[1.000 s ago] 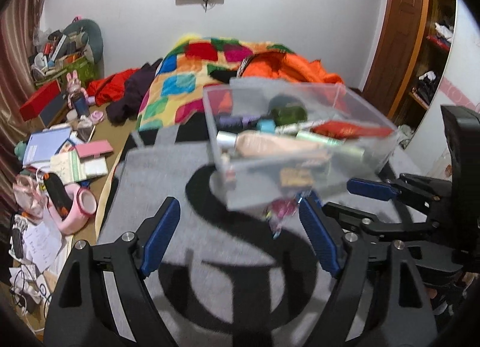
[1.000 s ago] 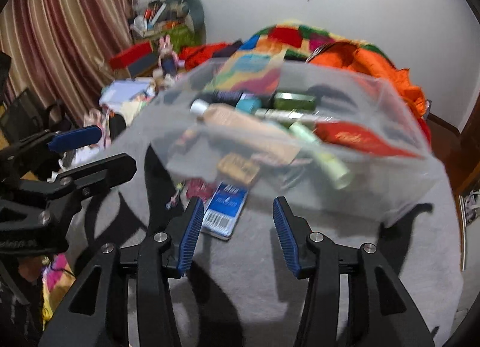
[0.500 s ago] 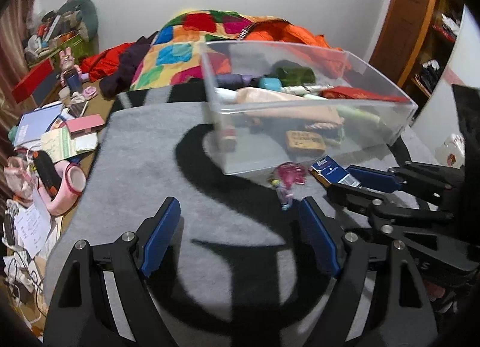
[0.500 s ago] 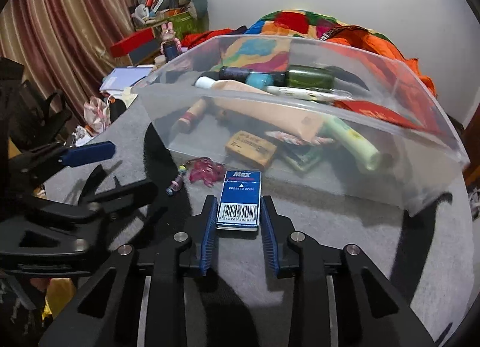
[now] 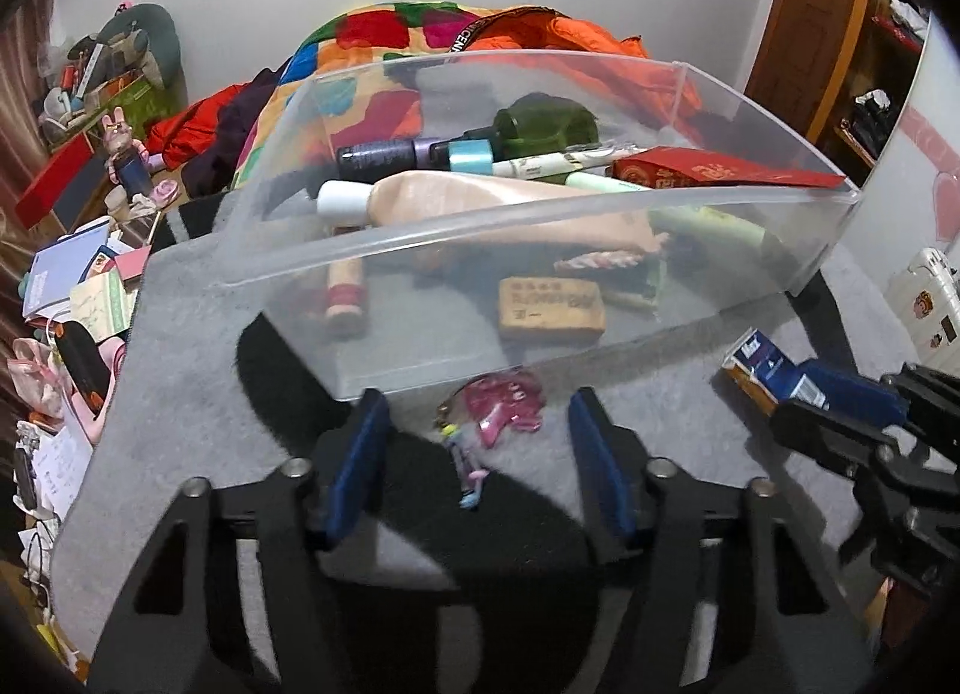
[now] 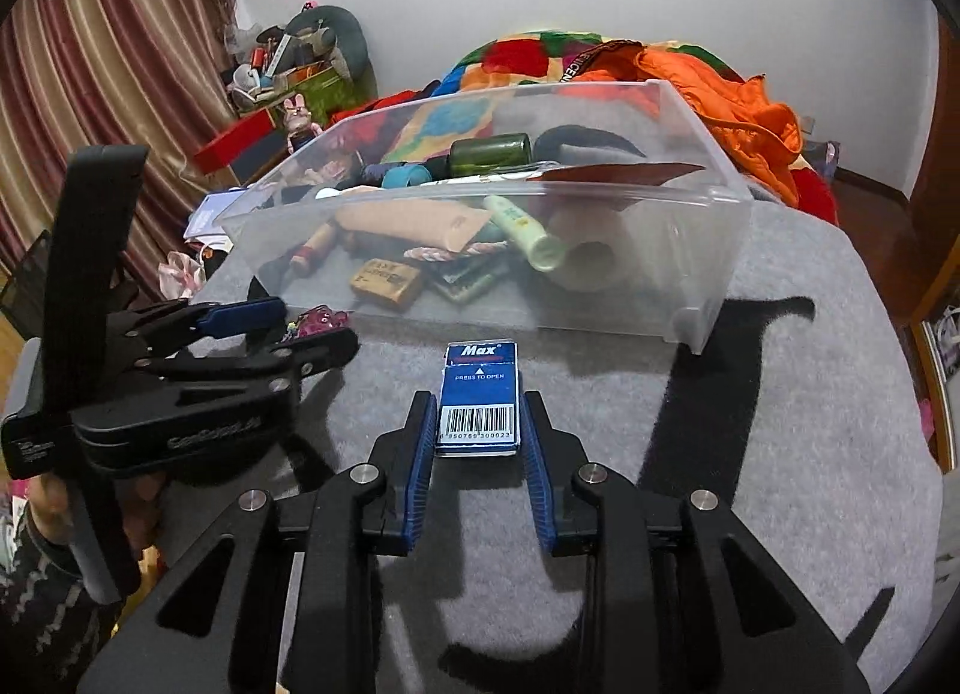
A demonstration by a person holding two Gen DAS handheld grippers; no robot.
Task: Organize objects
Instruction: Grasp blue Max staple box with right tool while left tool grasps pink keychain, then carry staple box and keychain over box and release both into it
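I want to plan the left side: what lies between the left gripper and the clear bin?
A pink keychain lies on the grey blanket, between the left gripper and the clear bin, in the left wrist view.

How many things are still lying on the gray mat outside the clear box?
2. The blue Max box sits between the right gripper's pads. The pink keychain lies between the left gripper's open fingers. The clear box could hide more.

A grey blanket with black lettering point(image 6: 780, 454) carries a clear plastic bin point(image 6: 708, 250), a blue Max box point(image 6: 478, 394) and a pink trinket point(image 5: 501, 406).
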